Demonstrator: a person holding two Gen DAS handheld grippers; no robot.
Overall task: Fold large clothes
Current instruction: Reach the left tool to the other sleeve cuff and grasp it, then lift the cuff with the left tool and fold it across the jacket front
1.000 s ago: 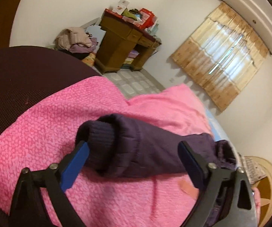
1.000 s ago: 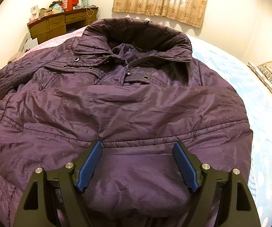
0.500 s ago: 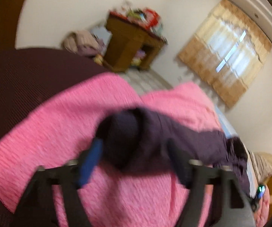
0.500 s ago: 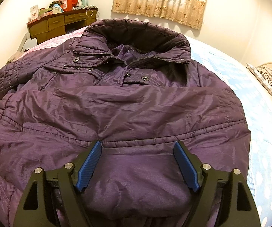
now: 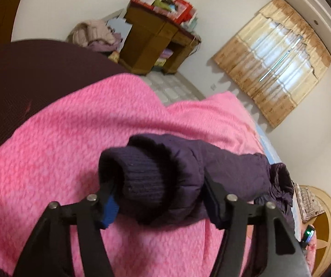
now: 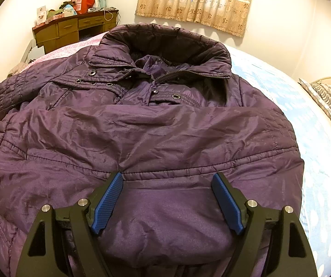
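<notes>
left gripper (image 5: pixel 156 198) closing around sleeve cuff (image 5: pixel 142 173) on pink blanket (image 5: pixel 73 150); right gripper (image 6: pixel 167 198) apart over jacket (image 6: pixel 142 127). next, likely: carry sleeve across jacket.

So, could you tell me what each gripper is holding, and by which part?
The left gripper is closing on the jacket's sleeve at its knitted cuff. The right gripper stands open over the jacket, holding nothing.

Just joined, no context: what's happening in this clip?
A person with two handheld claws is folding a purple jacket on a bed. The left claw is closing on the sleeve's knit cuff, over a pink blanket. The right claw straddles a bulge of jacket fabric near the hem, jaws wide.
</notes>
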